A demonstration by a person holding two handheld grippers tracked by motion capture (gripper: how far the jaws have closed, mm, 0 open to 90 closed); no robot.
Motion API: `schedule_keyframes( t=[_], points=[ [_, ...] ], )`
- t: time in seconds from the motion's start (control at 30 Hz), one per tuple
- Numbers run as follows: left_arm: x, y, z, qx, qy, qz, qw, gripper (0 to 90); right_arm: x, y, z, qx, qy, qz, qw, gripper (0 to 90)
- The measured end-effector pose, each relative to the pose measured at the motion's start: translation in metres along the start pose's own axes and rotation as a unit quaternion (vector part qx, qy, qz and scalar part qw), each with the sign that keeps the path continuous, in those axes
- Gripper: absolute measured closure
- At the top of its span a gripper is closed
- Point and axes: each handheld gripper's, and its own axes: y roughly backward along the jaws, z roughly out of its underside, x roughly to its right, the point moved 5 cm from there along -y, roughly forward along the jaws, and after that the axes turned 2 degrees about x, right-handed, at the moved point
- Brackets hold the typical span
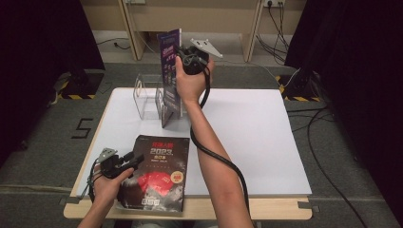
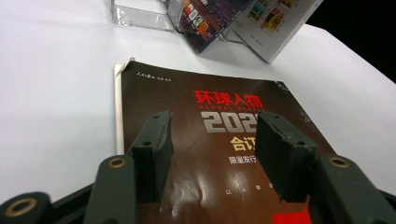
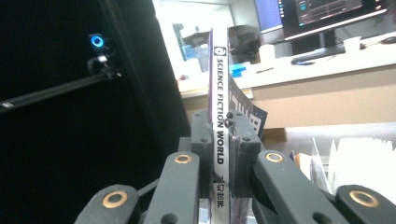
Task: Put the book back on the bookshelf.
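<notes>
My right gripper (image 1: 183, 61) is raised above the far side of the table, shut on the spine of a purple magazine (image 1: 169, 71) that stands upright. In the right gripper view the jaws (image 3: 219, 119) clamp the white spine (image 3: 217, 144), which reads "SCIENCE FICTION WORLD". The magazine's lower end reaches down at a clear acrylic holder (image 1: 146, 97). A dark magazine (image 1: 157, 173) with red and silver lettering lies flat at the table's near left. My left gripper (image 1: 124, 161) hovers low over its left edge, open, with the cover (image 2: 224, 100) showing between the empty jaws (image 2: 212, 128).
The white table top (image 1: 247, 137) stretches to the right of the person's right forearm (image 1: 214, 156). In the left gripper view the clear holder (image 2: 140, 16) holds a colourful magazine (image 2: 201, 21), with a white-covered one (image 2: 275, 28) beside it. Black curtains and cables surround the table.
</notes>
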Motion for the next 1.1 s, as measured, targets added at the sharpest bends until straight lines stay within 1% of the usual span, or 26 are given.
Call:
schedule_keyframes(
  t=[0.07,0.2,0.23,0.27,0.37,0.4,0.43,0.5,0.53,0.6,0.63,0.67,0.7,0.83,0.93,1.03,1.07,1.1],
  points=[
    [0.001,0.000,0.001,-0.002,-0.001,0.002,1.0000,46.0,-0.001,-0.005,0.004,0.000,0.010,0.005,0.9999,82.8],
    [0.002,-0.001,0.002,-0.002,-0.002,0.004,1.0000,46.1,-0.004,-0.014,0.013,-0.002,0.022,0.014,0.9997,82.8],
    [0.002,-0.001,0.002,-0.002,-0.002,0.004,1.0000,46.1,-0.004,-0.014,0.013,-0.002,0.022,0.014,0.9997,82.8],
    [0.002,-0.001,0.002,-0.003,-0.003,0.005,1.0000,46.1,-0.003,-0.019,0.021,-0.005,0.021,0.019,0.9996,82.8],
    [0.002,-0.001,0.004,-0.006,-0.003,0.007,1.0000,46.1,-0.001,-0.024,0.033,-0.014,0.027,0.026,0.9992,82.7],
    [0.002,-0.001,0.004,-0.006,-0.003,0.007,1.0000,46.1,-0.001,-0.024,0.036,-0.015,0.032,0.028,0.9990,82.6],
    [0.002,-0.001,0.004,-0.006,-0.003,0.007,1.0000,46.1,-0.002,-0.025,0.041,-0.018,0.031,0.029,0.9989,82.6],
    [0.003,-0.001,0.004,-0.006,-0.003,0.007,0.9999,46.1,-0.002,-0.025,0.049,-0.026,0.042,0.029,0.9983,82.5],
    [0.003,-0.002,0.004,-0.007,-0.003,0.008,0.9999,46.1,-0.003,-0.025,0.055,-0.031,0.046,0.025,0.9981,82.3],
    [0.003,-0.002,0.004,-0.007,-0.002,0.008,0.9999,46.1,-0.004,-0.025,0.058,-0.035,0.045,0.025,0.9980,82.2],
    [0.003,-0.002,0.005,-0.007,-0.001,0.009,0.9999,46.1,-0.004,-0.023,0.068,-0.045,0.053,0.022,0.9973,81.9],
    [0.003,-0.002,0.005,-0.007,-0.001,0.009,0.9999,46.1,-0.004,-0.022,0.071,-0.042,0.055,0.020,0.9974,81.7],
    [0.003,-0.002,0.005,-0.007,-0.001,0.008,0.9999,46.1,-0.004,-0.019,0.072,-0.036,0.062,0.020,0.9972,81.7],
    [0.003,-0.002,0.005,-0.007,0.000,0.008,0.9999,46.1,-0.004,-0.010,0.072,-0.043,0.067,0.013,0.9968,81.2],
    [0.004,-0.002,0.006,-0.008,0.000,0.009,0.9999,46.1,-0.001,-0.002,0.071,-0.053,0.068,0.007,0.9963,80.6],
    [0.004,-0.002,0.006,-0.007,0.002,0.008,0.9999,46.0,0.002,0.008,0.071,-0.067,0.064,0.001,0.9957,79.8],
    [0.004,-0.002,0.006,-0.007,0.002,0.008,0.9999,46.1,0.002,0.008,0.071,-0.067,0.064,0.001,0.9957,79.8],
    [0.004,-0.003,0.006,-0.007,0.002,0.007,0.9999,46.1,0.003,0.011,0.071,-0.070,0.058,-0.003,0.9958,79.5]
  ],
)
